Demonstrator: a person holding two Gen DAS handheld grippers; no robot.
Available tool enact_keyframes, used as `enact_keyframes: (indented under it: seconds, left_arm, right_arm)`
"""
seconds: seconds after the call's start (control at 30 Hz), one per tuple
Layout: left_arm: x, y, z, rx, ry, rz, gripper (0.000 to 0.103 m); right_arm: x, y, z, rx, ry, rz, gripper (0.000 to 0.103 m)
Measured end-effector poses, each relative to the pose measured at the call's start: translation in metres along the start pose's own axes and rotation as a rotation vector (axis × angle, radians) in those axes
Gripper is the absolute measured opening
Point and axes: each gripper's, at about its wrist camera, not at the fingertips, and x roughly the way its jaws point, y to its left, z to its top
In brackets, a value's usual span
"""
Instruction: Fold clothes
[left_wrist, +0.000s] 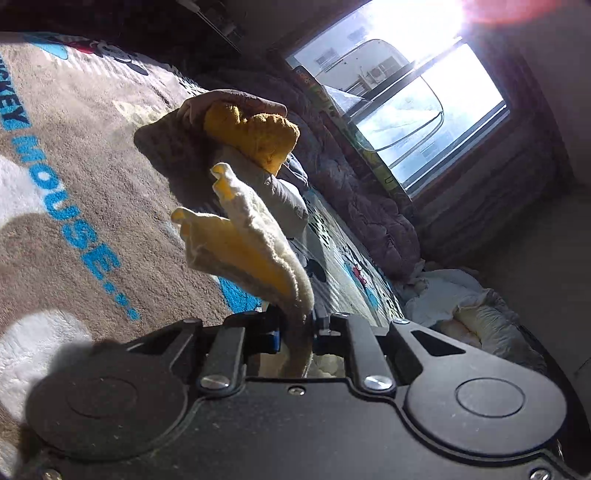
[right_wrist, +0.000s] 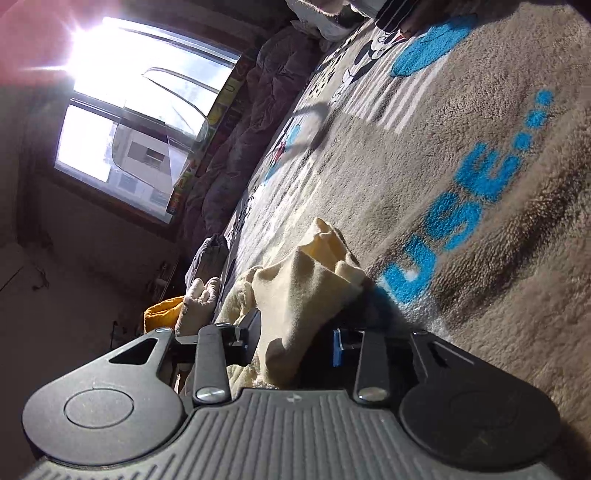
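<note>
Up close: left gripper (left_wrist: 295, 332) pinching a cream-and-yellow garment (left_wrist: 255, 243), cloth sticking up between nearly shut jaws above a grey Mickey Mouse blanket (left_wrist: 74, 184). Right gripper (right_wrist: 295, 332) clamped on the same garment (right_wrist: 306, 280), bunched between its fingers and lying against the blanket (right_wrist: 461, 147) beside blue lettering. Farther off in the left view, a pile of clothes (left_wrist: 255, 136), mustard piece on top, resting on the blanket. Beyond, a bright window (left_wrist: 399, 103) and a rumpled purple quilt (left_wrist: 369, 206) along the bed's edge.
</note>
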Motion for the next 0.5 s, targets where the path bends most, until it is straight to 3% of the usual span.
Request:
enact_keyframes:
  seconds: [0.2, 0.37, 0.5]
  left_arm:
    - [0.001, -0.107, -0.052, 0.487, -0.037, 0.060, 0.011]
    - [0.022, -0.157, -0.112, 0.787, -0.027, 0.077, 0.011]
    - [0.045, -0.177, -0.151, 0.911, 0.003, 0.076, 0.011]
  right_arm:
    - [-0.007, 0.004, 0.008, -0.046, 0.015, -0.011, 0.041]
    - [-0.022, 0.008, 0.017, -0.118, -0.021, -0.047, 0.048]
    - [-0.036, 0.006, 0.029, -0.147, -0.059, -0.054, 0.056]
